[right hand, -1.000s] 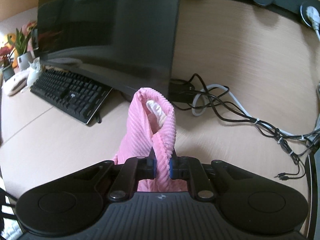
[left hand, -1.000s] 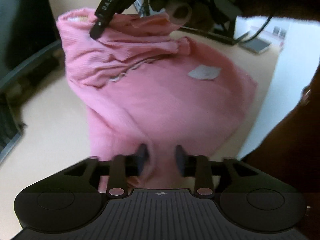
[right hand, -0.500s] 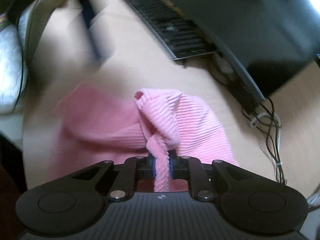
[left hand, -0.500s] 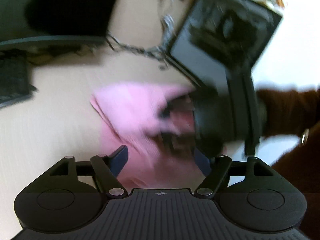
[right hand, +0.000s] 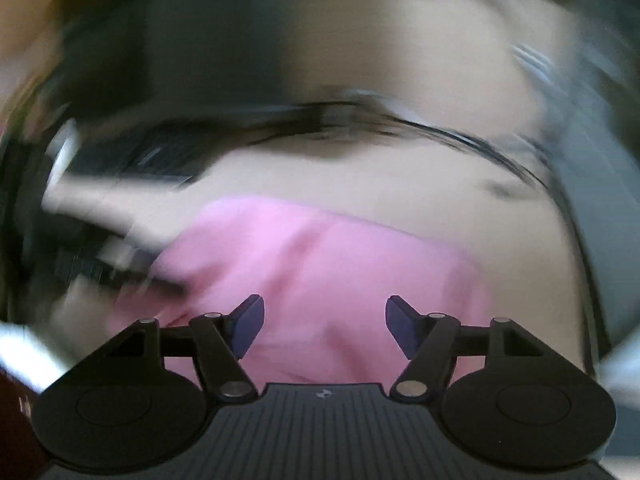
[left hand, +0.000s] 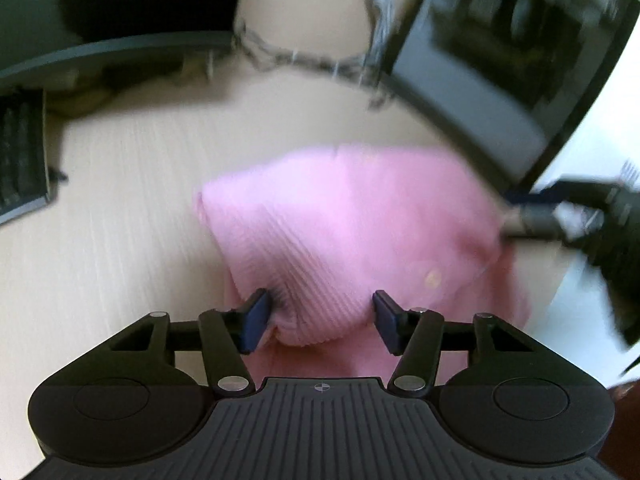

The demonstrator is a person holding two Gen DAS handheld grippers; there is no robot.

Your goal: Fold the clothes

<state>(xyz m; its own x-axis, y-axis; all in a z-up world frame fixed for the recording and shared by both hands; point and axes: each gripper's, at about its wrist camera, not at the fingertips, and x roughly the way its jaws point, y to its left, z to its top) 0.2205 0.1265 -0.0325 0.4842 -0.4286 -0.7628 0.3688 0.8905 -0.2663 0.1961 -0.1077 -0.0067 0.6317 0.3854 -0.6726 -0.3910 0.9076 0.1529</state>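
A pink ribbed garment (left hand: 352,236) lies bunched on the light wooden desk (left hand: 120,200). My left gripper (left hand: 320,316) is open just above its near fold, a fingertip on each side of the cloth and neither pressing it. At the far right of the left wrist view the right gripper shows as a dark blur by the garment's edge. In the right wrist view the same pink garment (right hand: 320,272) lies flat under my right gripper (right hand: 325,322), whose fingers are spread wide with nothing between them. That view is heavily motion-blurred.
A keyboard (left hand: 20,160) sits at the desk's left edge. A dark monitor (left hand: 504,64) stands at the back right with grey cables (left hand: 320,60) beside it. A black cable (right hand: 460,140) and a dark keyboard shape (right hand: 128,160) lie behind the garment.
Both grippers have let go: the right one, shut on a pink fold until half a second ago, is now open, and the left opened earlier. The garment has dropped onto the desk.
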